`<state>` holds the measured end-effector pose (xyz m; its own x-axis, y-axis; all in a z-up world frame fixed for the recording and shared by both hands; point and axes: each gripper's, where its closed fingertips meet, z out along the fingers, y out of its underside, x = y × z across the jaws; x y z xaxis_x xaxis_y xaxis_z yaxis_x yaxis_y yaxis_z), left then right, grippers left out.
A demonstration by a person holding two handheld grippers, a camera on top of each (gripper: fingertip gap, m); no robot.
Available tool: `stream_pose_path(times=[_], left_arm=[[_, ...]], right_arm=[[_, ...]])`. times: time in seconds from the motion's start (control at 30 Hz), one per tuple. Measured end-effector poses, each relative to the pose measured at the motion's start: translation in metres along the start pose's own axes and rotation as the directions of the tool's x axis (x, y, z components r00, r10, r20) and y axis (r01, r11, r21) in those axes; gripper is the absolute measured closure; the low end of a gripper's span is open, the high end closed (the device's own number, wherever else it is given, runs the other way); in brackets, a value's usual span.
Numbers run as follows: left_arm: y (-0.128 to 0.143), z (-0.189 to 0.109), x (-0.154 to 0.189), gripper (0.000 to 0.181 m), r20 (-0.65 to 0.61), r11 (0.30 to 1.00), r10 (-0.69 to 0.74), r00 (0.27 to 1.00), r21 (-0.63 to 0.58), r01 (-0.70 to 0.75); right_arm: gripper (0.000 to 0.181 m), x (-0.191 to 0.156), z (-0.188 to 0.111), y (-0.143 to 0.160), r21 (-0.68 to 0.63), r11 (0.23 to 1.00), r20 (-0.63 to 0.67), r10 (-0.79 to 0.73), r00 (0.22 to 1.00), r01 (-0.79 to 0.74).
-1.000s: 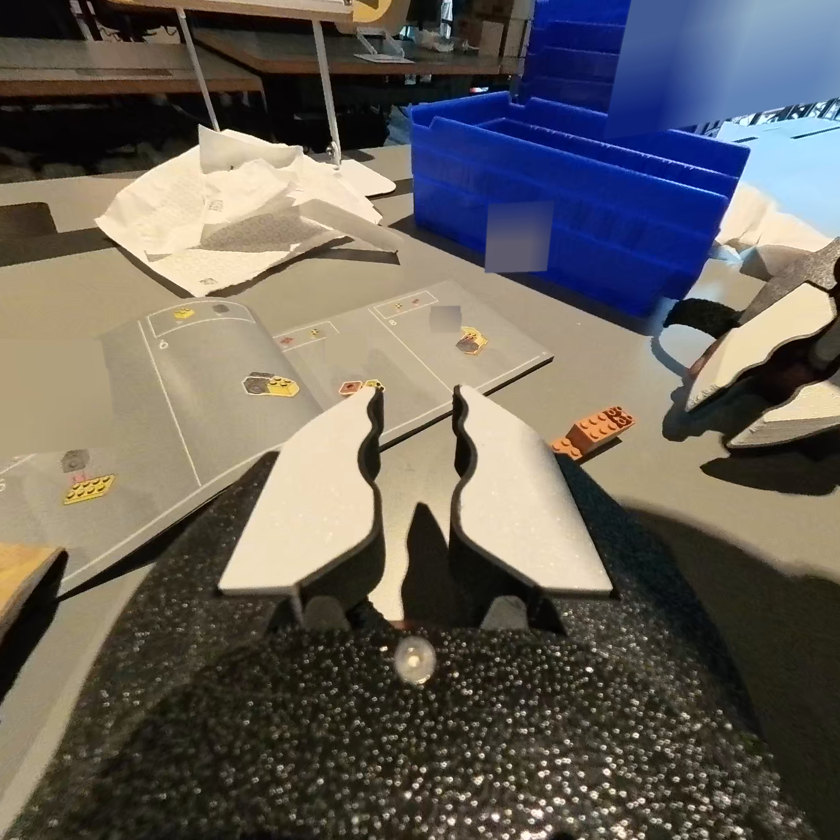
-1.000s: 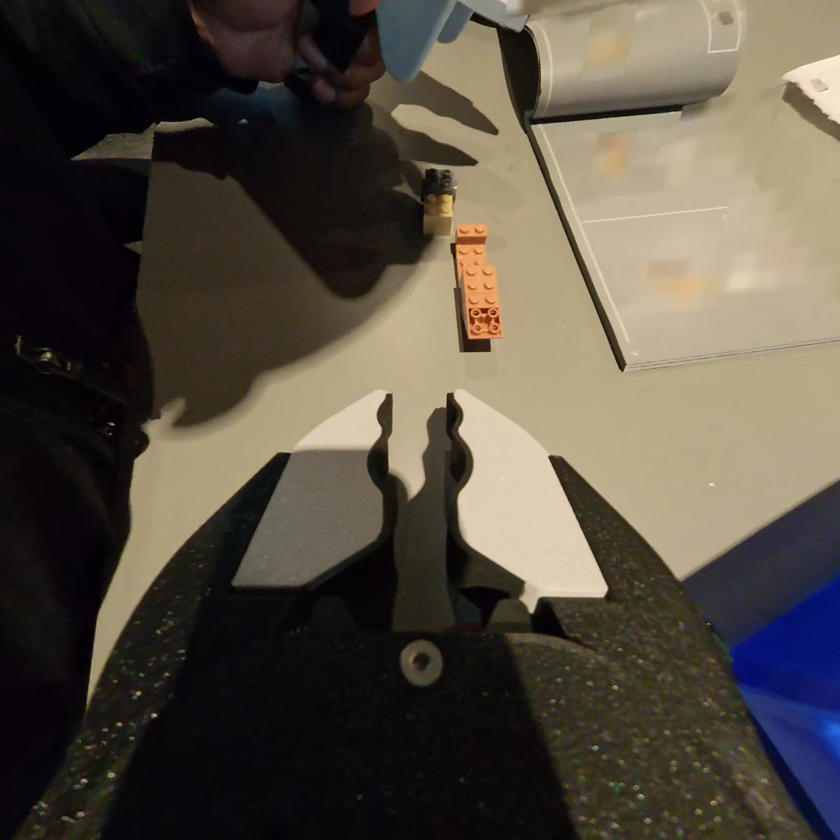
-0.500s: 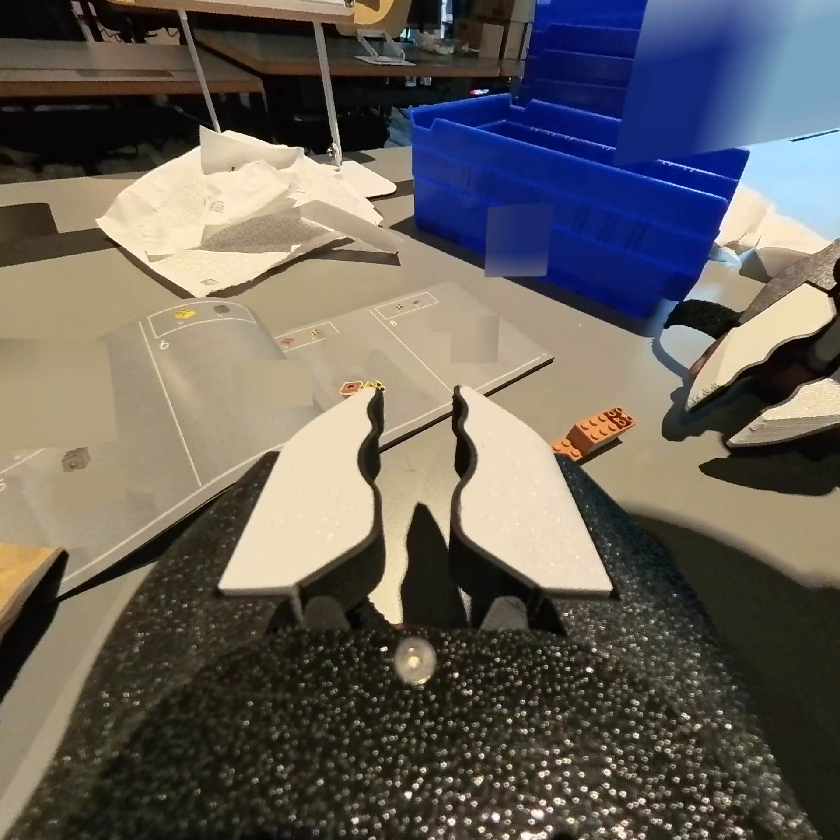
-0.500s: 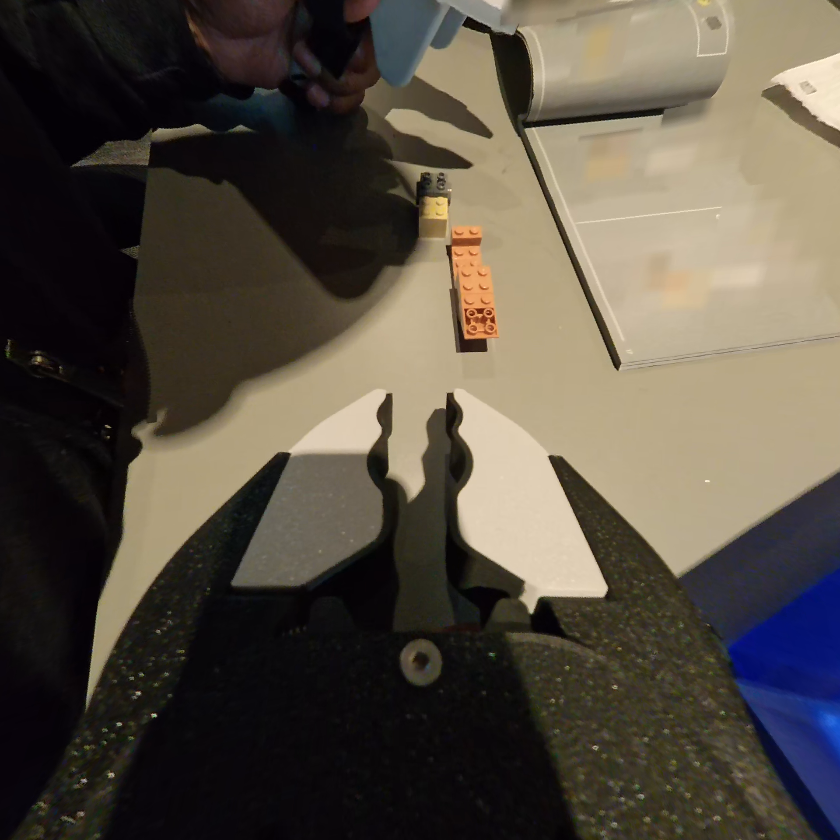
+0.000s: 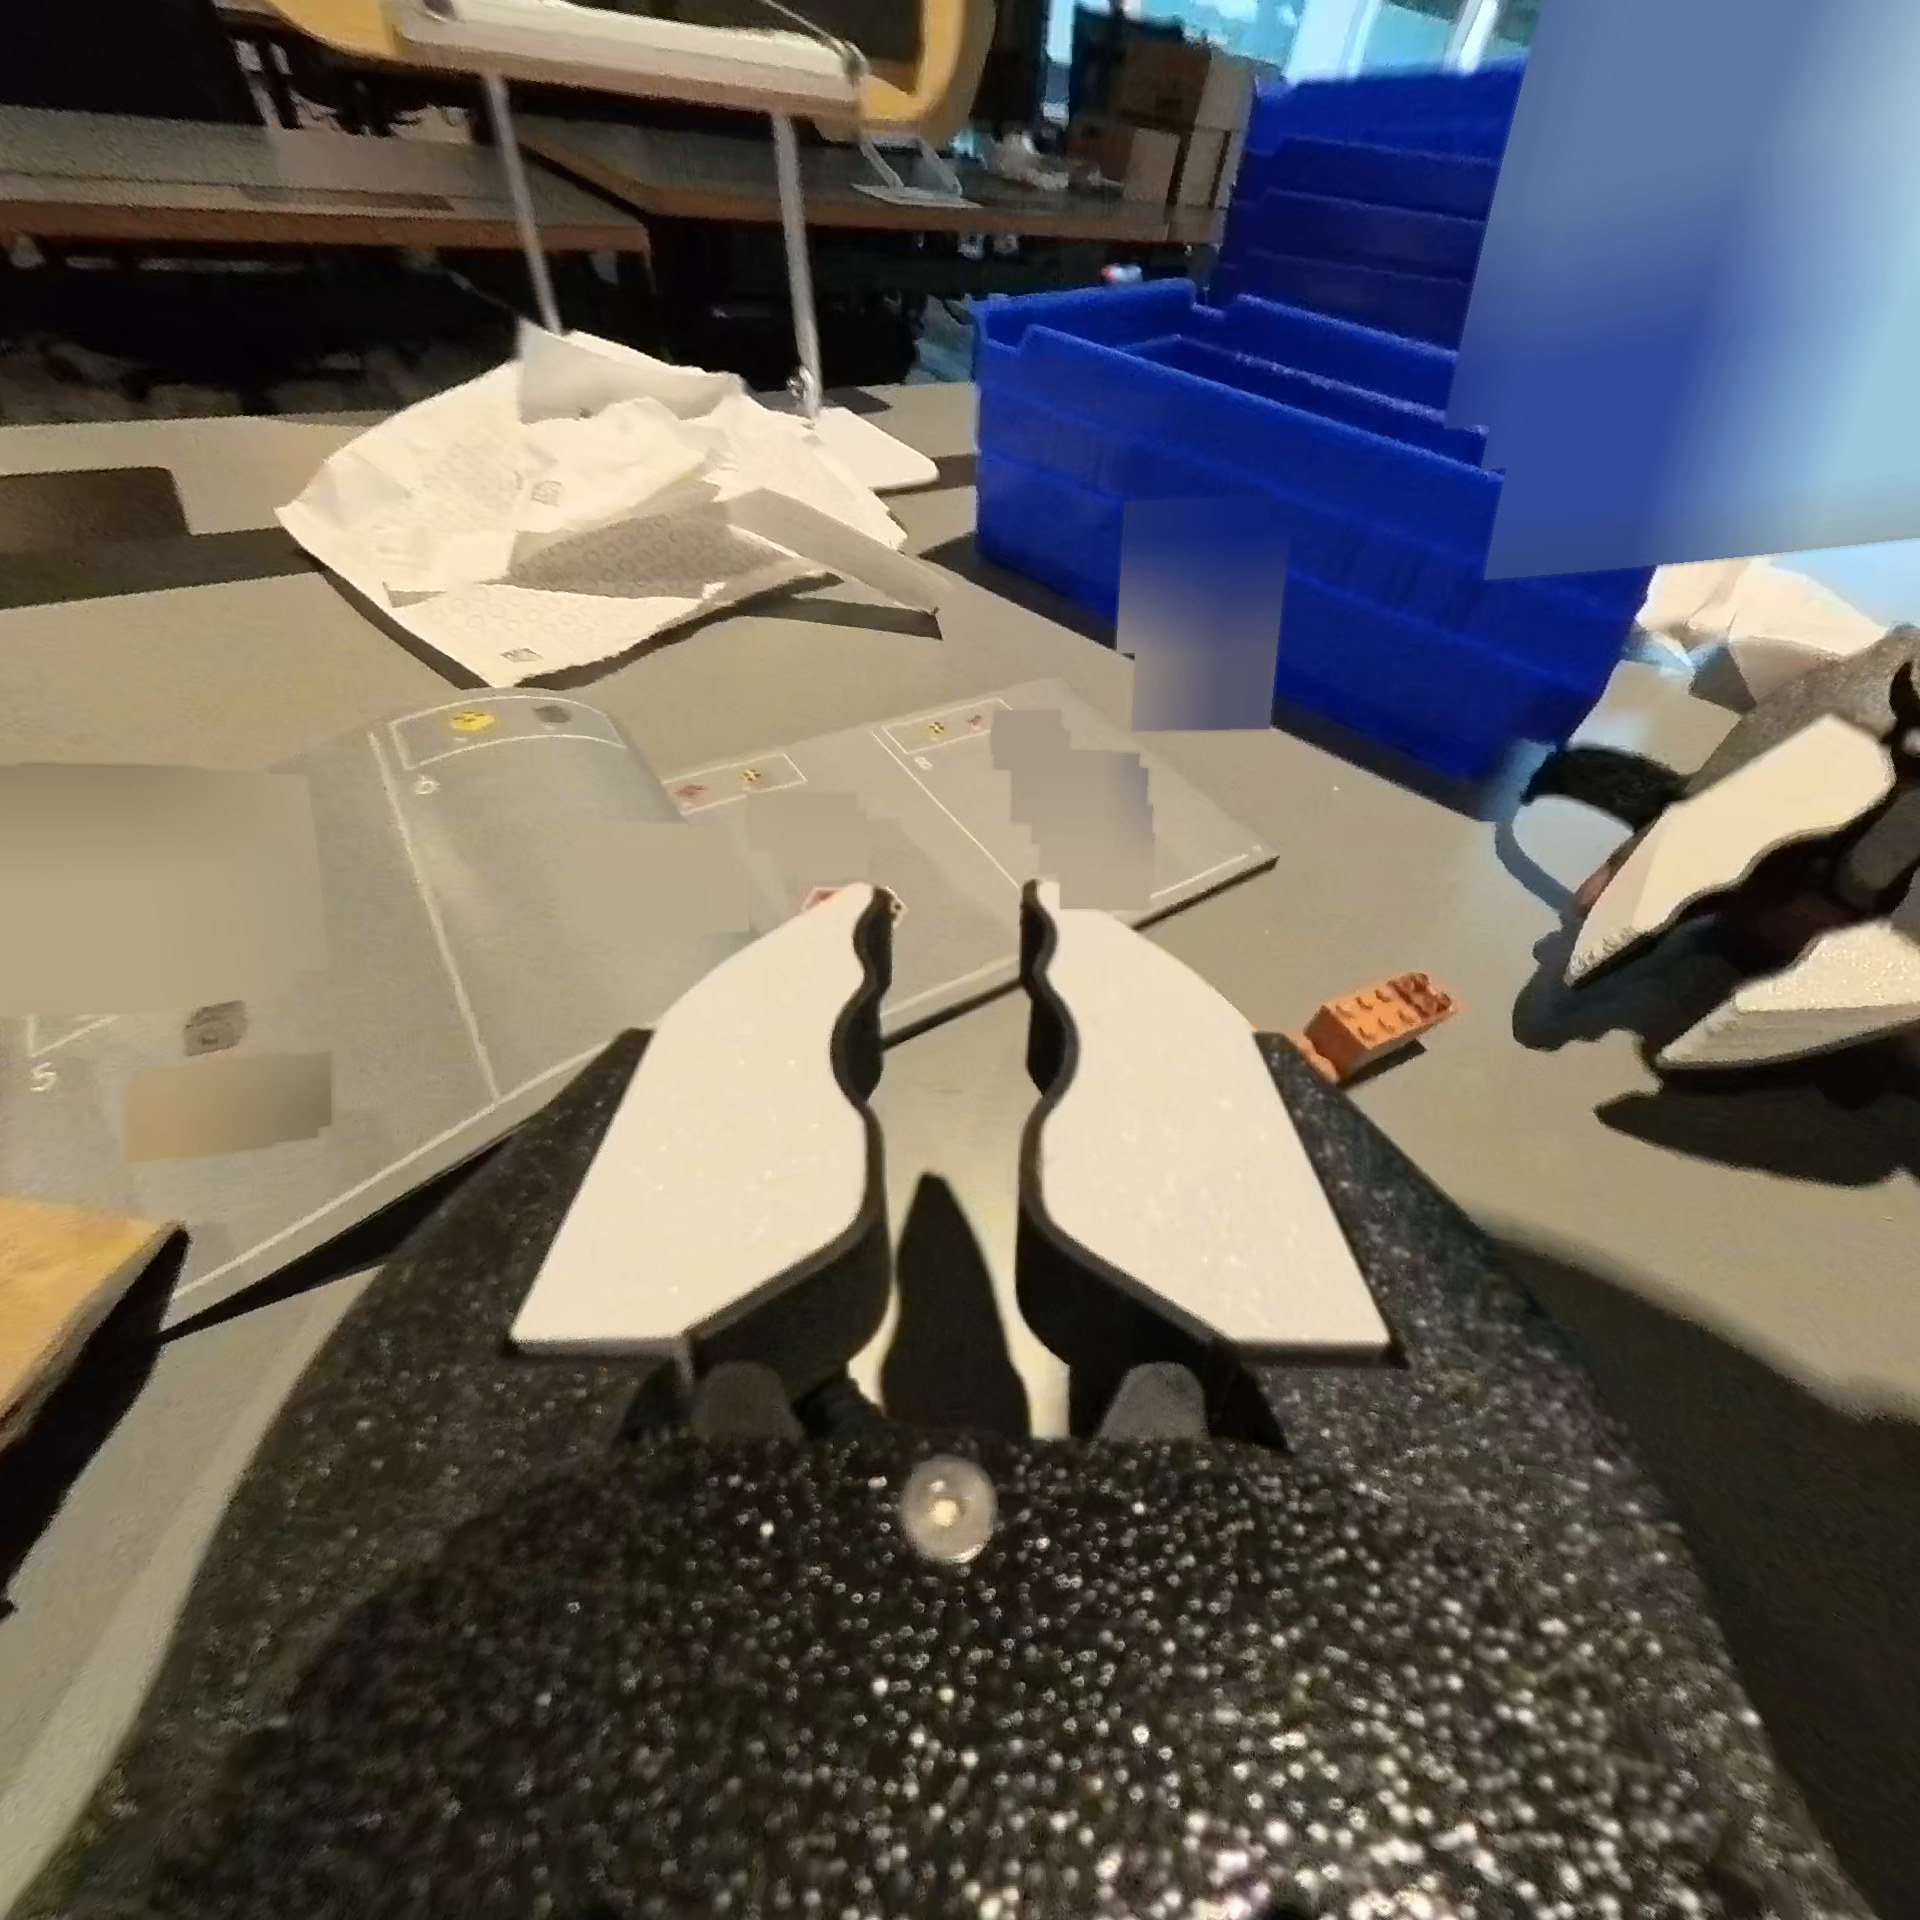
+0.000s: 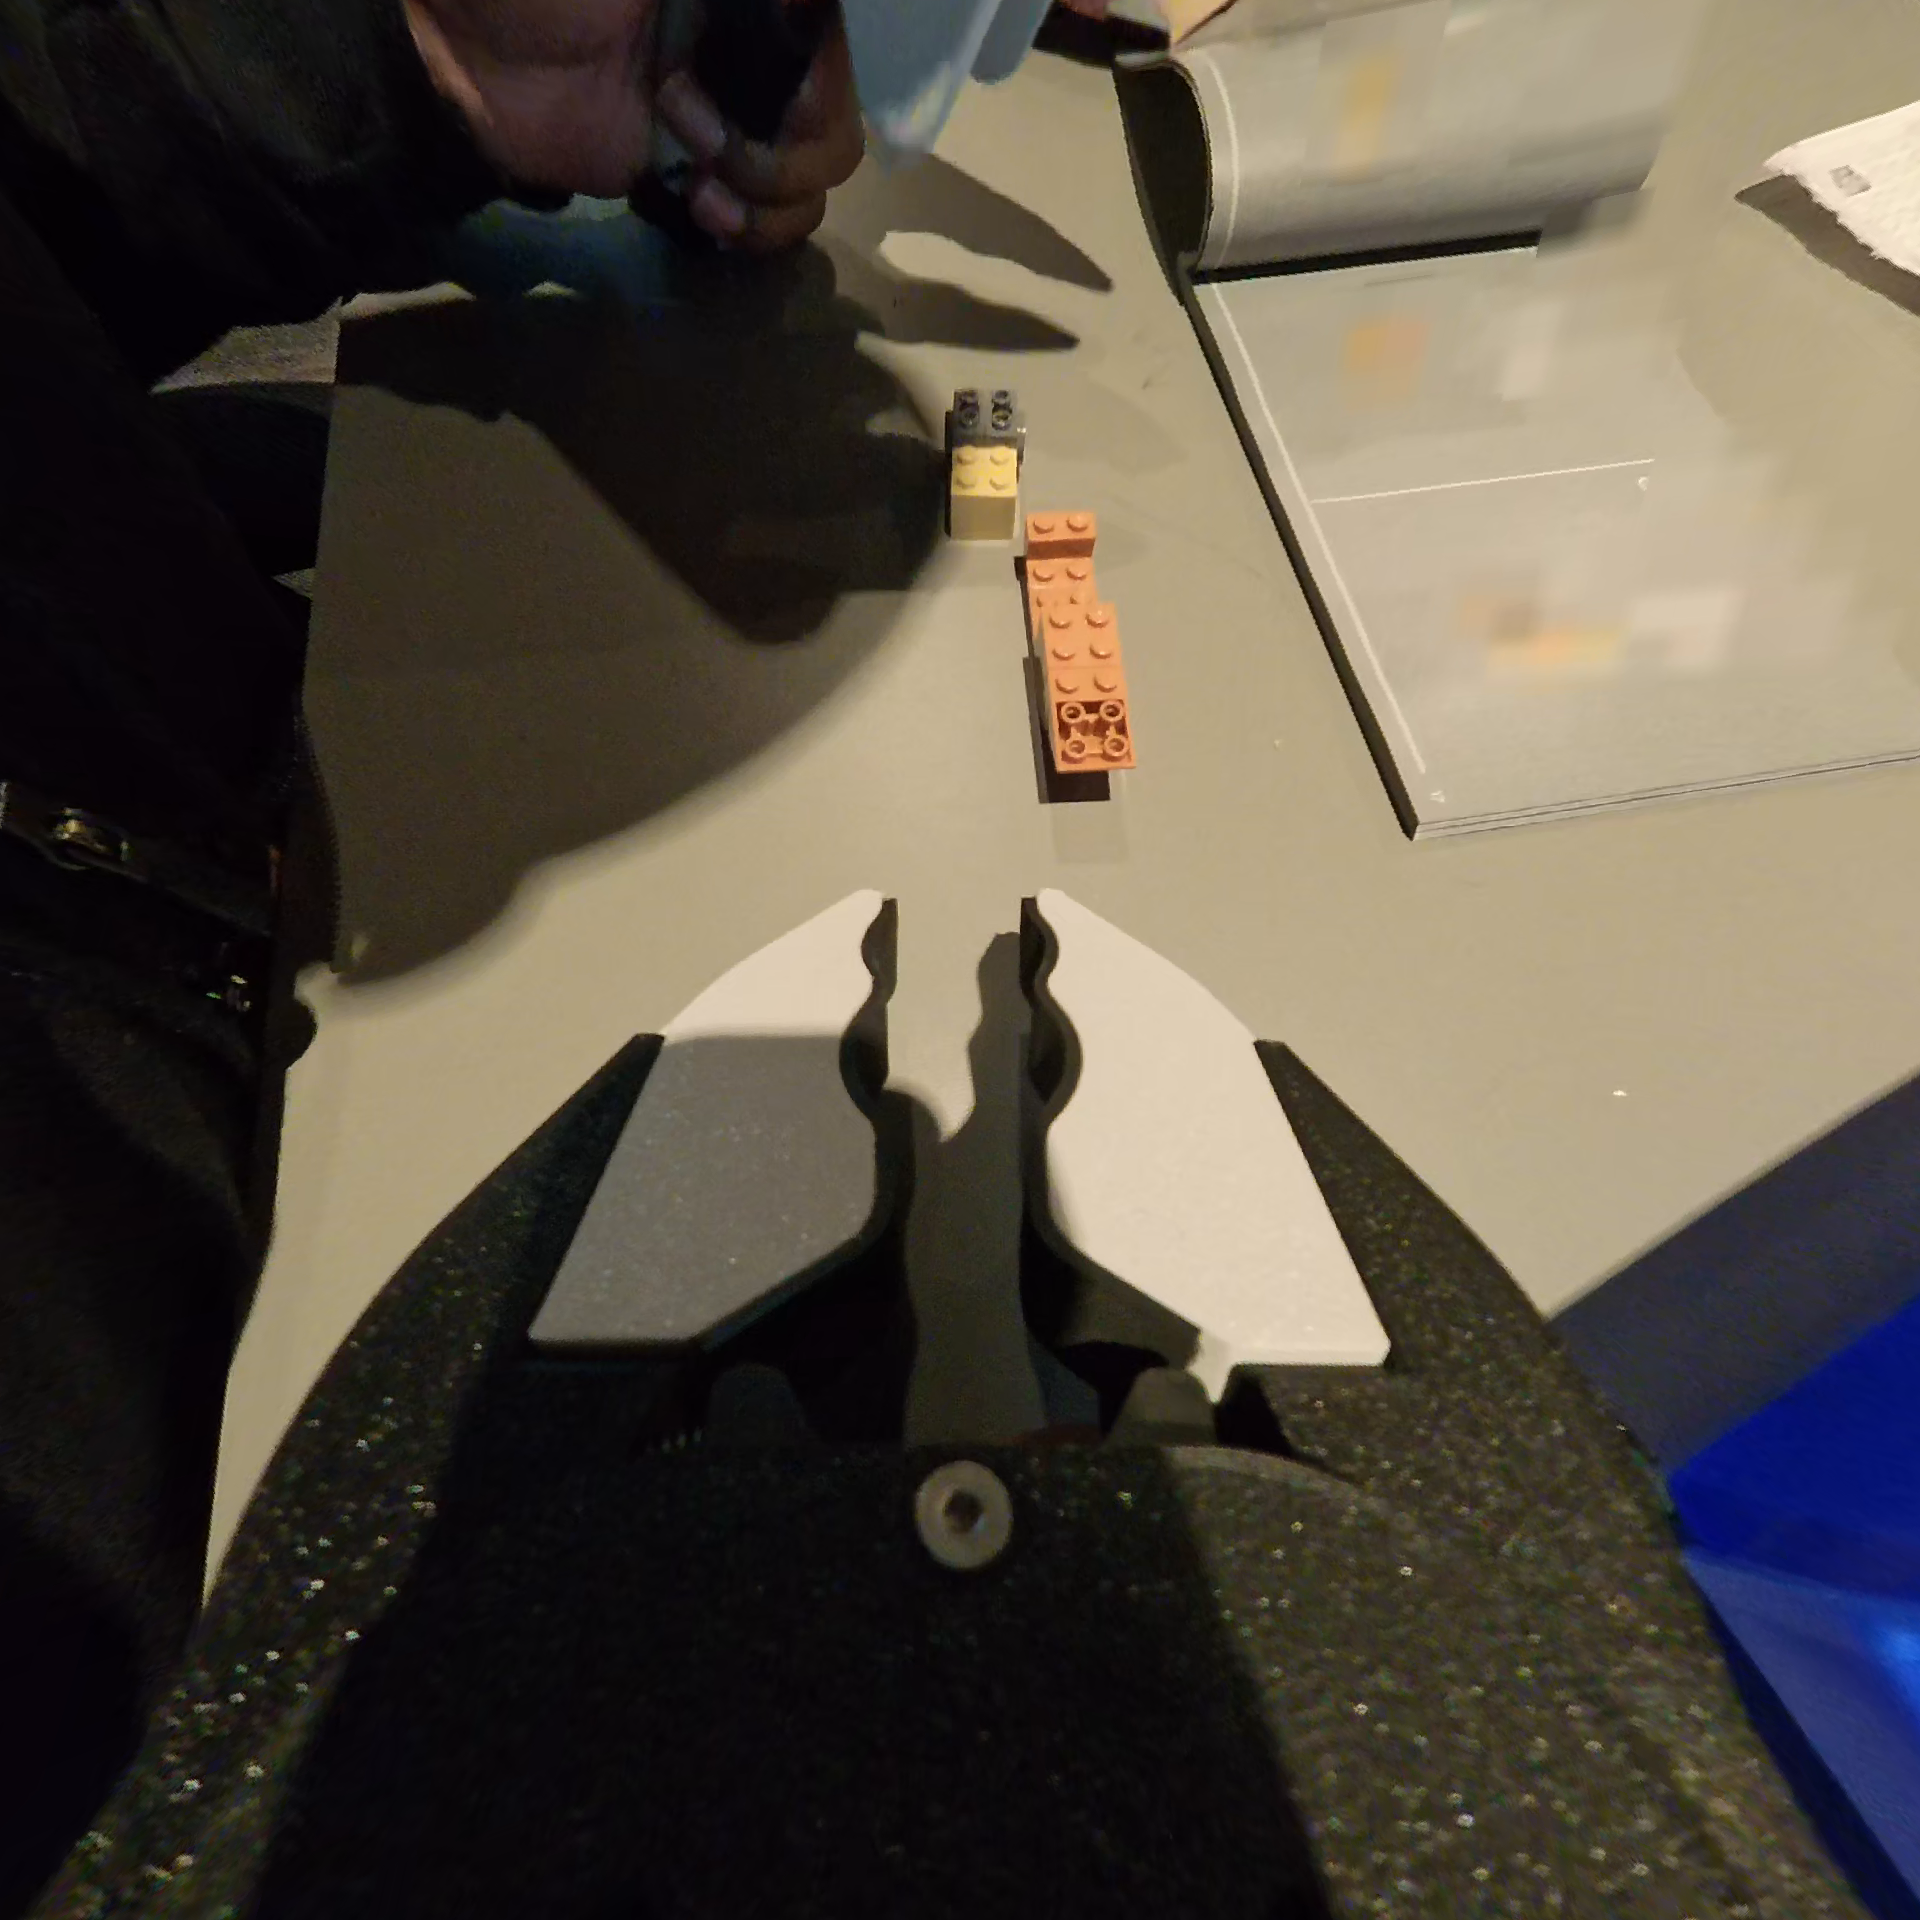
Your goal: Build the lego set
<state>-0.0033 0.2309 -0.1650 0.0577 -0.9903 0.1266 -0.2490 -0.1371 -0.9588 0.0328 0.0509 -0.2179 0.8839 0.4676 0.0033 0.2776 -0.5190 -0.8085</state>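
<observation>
An orange brick assembly (image 6: 1083,665) lies on the grey table ahead of my right gripper (image 6: 956,914), which is open and empty. A small tan and dark grey brick stack (image 6: 985,468) stands just beyond it. In the left wrist view the orange assembly (image 5: 1377,1018) lies to the right of my left gripper (image 5: 954,904), which is open and empty over the edge of the open instruction booklet (image 5: 540,894). The right gripper (image 5: 1756,925) shows at the right edge there.
Blue stacked bins (image 5: 1299,457) stand at the back right. Crumpled white paper (image 5: 582,520) lies behind the booklet. A wooden board corner (image 5: 62,1288) is at the left. A person's hand (image 6: 665,114) and dark sleeve are at the top left of the right wrist view. The booklet (image 6: 1558,520) lies right of the bricks.
Both grippers stay open and almost still. The right wrist view has shifted slightly, so the bricks sit a touch lower and farther left in the frame.
</observation>
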Motion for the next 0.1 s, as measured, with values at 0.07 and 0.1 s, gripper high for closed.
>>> stream_pose_path(times=[0.07, 0.1], left_arm=[[-0.019, -0.006, -0.003, 0.164, -0.040, 0.982, -0.145, 0.989, 0.117, 0.148], [-0.039, -0.011, -0.002, 0.166, -0.122, 0.936, -0.270, 0.955, 0.198, 0.290]], right_arm=[[0.160, 0.000, 0.000, 0.000, -0.004, 1.000, 0.005, 0.004, 1.000, -0.004], [0.160, 0.000, 0.001, 0.001, -0.009, 1.000, 0.009, 0.005, 1.000, -0.005]])
